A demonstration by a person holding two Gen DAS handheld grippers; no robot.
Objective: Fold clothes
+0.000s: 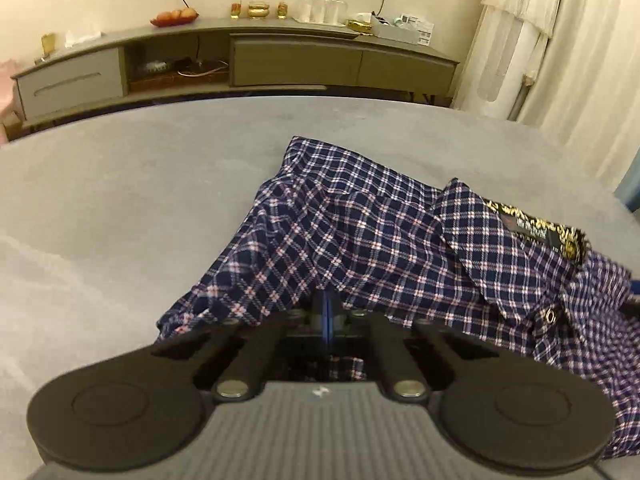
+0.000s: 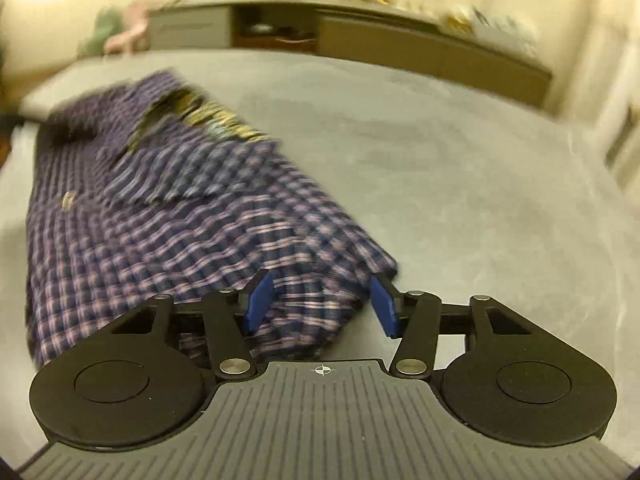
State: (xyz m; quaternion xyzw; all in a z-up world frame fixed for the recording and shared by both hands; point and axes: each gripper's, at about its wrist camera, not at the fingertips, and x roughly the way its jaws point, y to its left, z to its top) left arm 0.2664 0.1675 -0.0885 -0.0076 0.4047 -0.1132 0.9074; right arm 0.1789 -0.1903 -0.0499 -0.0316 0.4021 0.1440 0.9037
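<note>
Left wrist view: left gripper pinched tight on plaid shirt edge, at 6 o'clock. Shirt on grey bed, collar toward 3 o'clock, partly folded, rumpled. Right gripper half open, astride shirt corner, not clamping. Further folds left.

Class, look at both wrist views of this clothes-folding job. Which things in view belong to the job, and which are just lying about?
Belongs to the job:
plaid shirt
grey bed surface it lies on
left gripper, shut on the shirt's edge
right gripper, jaws apart with shirt fabric between them

Just lying about:
long cabinet
plate of fruit
clear glasses
curtain
</note>
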